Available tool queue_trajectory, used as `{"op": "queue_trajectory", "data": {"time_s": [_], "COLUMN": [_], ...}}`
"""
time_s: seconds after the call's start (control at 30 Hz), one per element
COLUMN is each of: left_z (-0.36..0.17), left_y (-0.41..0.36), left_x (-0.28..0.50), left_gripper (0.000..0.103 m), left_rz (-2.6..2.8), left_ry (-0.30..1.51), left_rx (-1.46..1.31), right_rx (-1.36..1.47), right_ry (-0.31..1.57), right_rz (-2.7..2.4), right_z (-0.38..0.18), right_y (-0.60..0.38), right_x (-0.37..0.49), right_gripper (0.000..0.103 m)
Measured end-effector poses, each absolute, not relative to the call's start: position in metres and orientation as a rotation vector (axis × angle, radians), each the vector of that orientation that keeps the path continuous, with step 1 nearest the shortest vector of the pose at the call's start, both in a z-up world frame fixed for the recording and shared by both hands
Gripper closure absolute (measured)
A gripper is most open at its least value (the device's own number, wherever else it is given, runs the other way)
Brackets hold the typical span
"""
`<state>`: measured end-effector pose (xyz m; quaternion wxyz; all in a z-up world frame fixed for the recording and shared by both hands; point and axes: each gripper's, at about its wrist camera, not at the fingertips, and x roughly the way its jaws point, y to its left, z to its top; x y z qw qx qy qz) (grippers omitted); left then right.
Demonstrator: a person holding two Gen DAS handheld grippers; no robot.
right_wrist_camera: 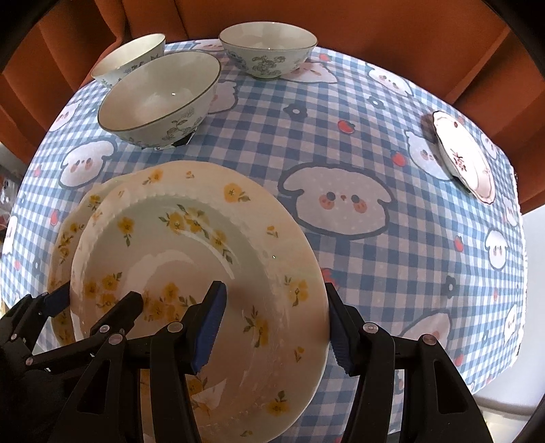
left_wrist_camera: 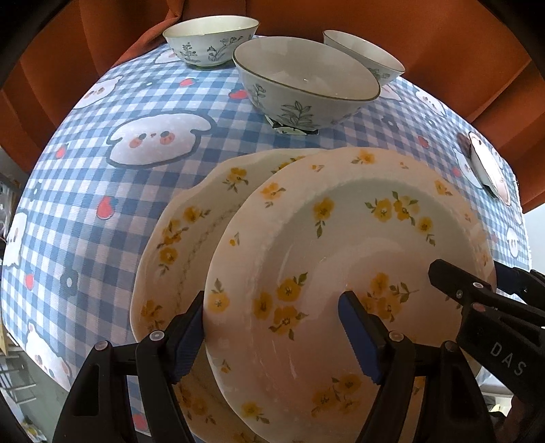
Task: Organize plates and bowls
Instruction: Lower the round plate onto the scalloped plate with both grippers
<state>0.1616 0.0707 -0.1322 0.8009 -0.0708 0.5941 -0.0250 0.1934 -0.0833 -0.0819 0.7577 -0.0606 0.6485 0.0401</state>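
A cream plate with yellow flowers (left_wrist_camera: 340,259) sits over a second matching plate (left_wrist_camera: 184,231) on the checked tablecloth. My left gripper (left_wrist_camera: 272,337) straddles the top plate's left rim, one finger outside, one inside, jaws apart. My right gripper (right_wrist_camera: 276,327) straddles the same plate's (right_wrist_camera: 190,259) right rim likewise; the lower plate (right_wrist_camera: 68,235) peeks out at the left. Each gripper also shows in the other view, the right one (left_wrist_camera: 470,293) and the left one (right_wrist_camera: 92,306). Three floral bowls (left_wrist_camera: 303,81) (left_wrist_camera: 211,41) (left_wrist_camera: 364,54) stand at the back.
A small white plate with a red motif (right_wrist_camera: 463,156) lies near the table's right edge; it also shows in the left wrist view (left_wrist_camera: 487,167). An orange curtain (right_wrist_camera: 374,24) hangs behind the table. The bowls appear in the right wrist view too (right_wrist_camera: 160,98) (right_wrist_camera: 269,51) (right_wrist_camera: 129,58).
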Motion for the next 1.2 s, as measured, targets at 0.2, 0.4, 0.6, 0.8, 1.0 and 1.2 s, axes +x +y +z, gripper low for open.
{"op": "queue_trajectory", "data": {"time_s": [0.2,0.4,0.6,0.8,1.0,1.2], "left_z": [-0.131,-0.130,-0.132,-0.122,-0.113,-0.110], "left_y": [0.072,0.074,0.066,0.068,0.078,0.083], "left_x": [0.165,0.165,0.160,0.153,0.150,0.148], "left_gripper": [0.026,0.023,0.023,0.023,0.023,0.023], "left_rz": [-0.018,-0.007,0.008,0.026,0.041,0.059], "left_ry": [1.264,1.249,1.240,1.202,1.190,1.191], "left_rx": [-0.138,-0.127,-0.074,-0.061,-0.062,-0.053], "right_rx": [-0.134,-0.095,-0.086,-0.075,-0.076,-0.067], "right_ry": [1.412,1.394,1.346,1.326,1.325,1.336], "right_rz": [0.090,0.098,0.066,0.077,0.082,0.097], "right_z": [-0.087,-0.088,-0.076,-0.073,-0.077,-0.084], "right_y": [-0.080,-0.085,-0.092,-0.094,-0.089,-0.083], "right_x": [0.197,0.195,0.184,0.178,0.177,0.179], "right_gripper": [0.044,0.048,0.058,0.067,0.067,0.067]}}
